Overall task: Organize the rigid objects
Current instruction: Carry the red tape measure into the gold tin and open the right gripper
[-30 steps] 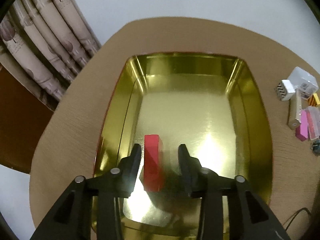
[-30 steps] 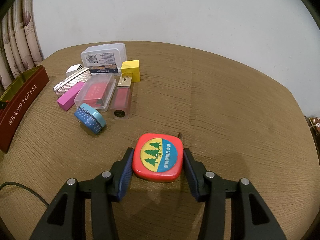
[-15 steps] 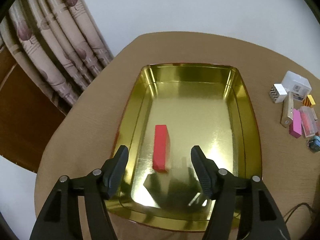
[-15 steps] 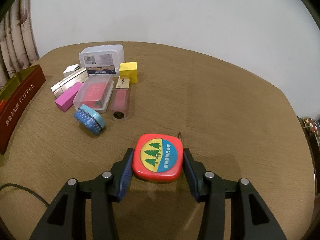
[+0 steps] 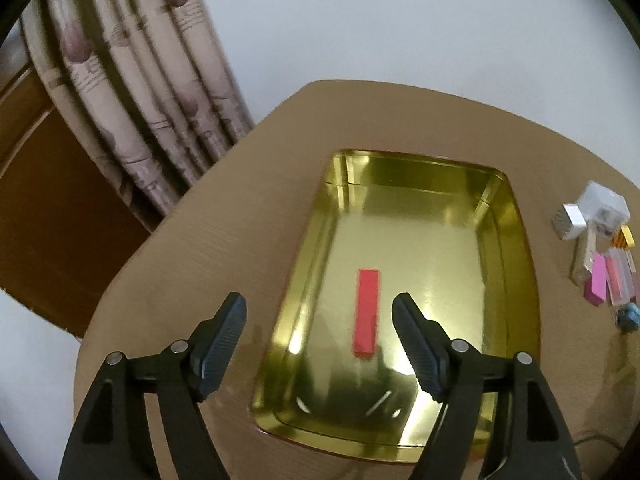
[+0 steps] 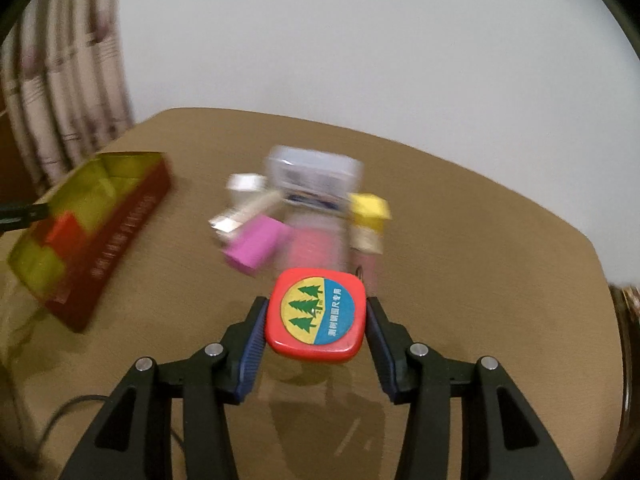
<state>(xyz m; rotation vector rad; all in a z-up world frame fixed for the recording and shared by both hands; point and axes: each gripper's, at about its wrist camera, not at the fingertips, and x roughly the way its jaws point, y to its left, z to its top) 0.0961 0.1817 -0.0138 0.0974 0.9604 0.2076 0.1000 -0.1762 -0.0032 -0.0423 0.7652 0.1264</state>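
Red tape measure [image 6: 316, 314]: clamped between the pads of the right tongs [image 6: 316, 320], one pad on each side, label with green trees facing up. It is lifted clear of the table [image 6: 480, 248]; its shadow lies on the wood below.

Red block [image 5: 366, 313]: lying flat on the floor of the gold tin tray [image 5: 516, 248], towards the near end, long side running away from the camera. Nothing touches it.

Left tongs [image 5: 319, 334]: above the near end of the tray, jaws opening and already wide, nothing gripped; the red block shows between and beyond them.

Remaining items, seen blurred from the right wrist: pink box [image 6: 256, 247], yellow cube [image 6: 370, 208] and clear plastic case [image 6: 314, 174], clustered on the table just right of the tray. Beyond the table's left side hangs a curtain [image 5: 132, 92].
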